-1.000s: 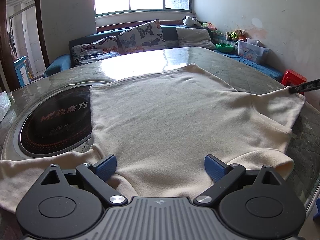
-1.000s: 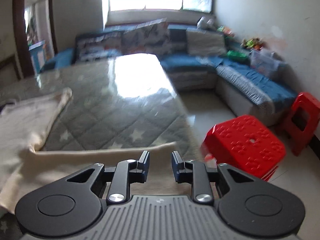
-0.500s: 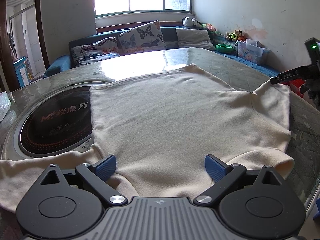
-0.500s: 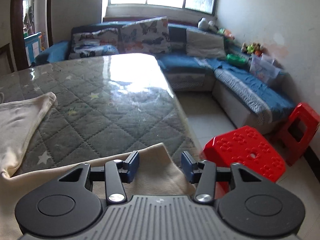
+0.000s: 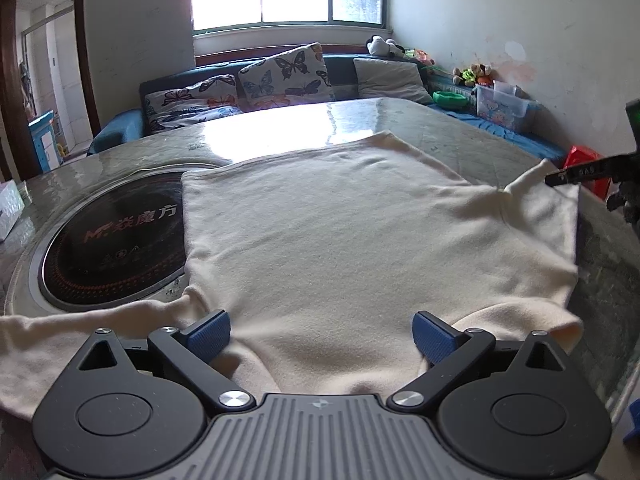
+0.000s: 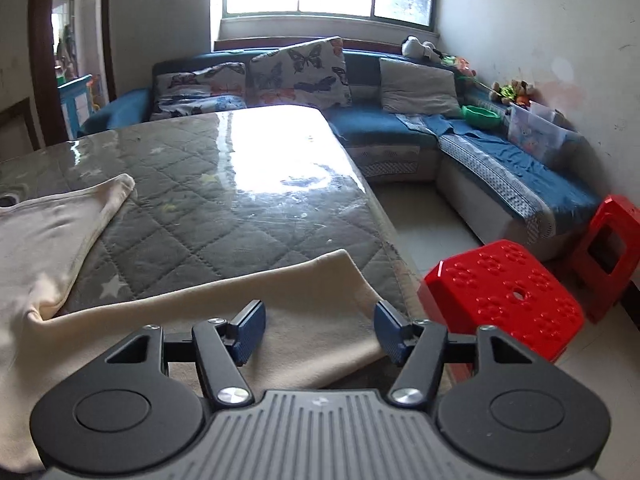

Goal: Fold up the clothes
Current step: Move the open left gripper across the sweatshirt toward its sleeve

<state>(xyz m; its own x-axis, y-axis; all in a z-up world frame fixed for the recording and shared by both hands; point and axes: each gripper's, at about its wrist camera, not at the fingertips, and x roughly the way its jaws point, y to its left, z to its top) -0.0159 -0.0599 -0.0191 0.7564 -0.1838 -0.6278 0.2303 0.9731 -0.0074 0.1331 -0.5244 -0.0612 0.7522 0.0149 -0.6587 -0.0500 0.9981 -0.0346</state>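
Left wrist view: the cream shirt (image 5: 340,240) lies spread flat on the quilted surface (image 5: 460,144), partly covering the round cooktop (image 5: 112,240). Left claw (image 5: 322,330) gapes wide over the shirt's near edge, gripping nothing. Right claw (image 6: 318,330) stands wide open over the shirt's sleeve (image 6: 304,300), empty.

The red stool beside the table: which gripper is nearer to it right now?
Right. The right gripper hangs open over the shirt sleeve at the table edge beside the red stool; the left gripper sits open over the shirt's near middle.
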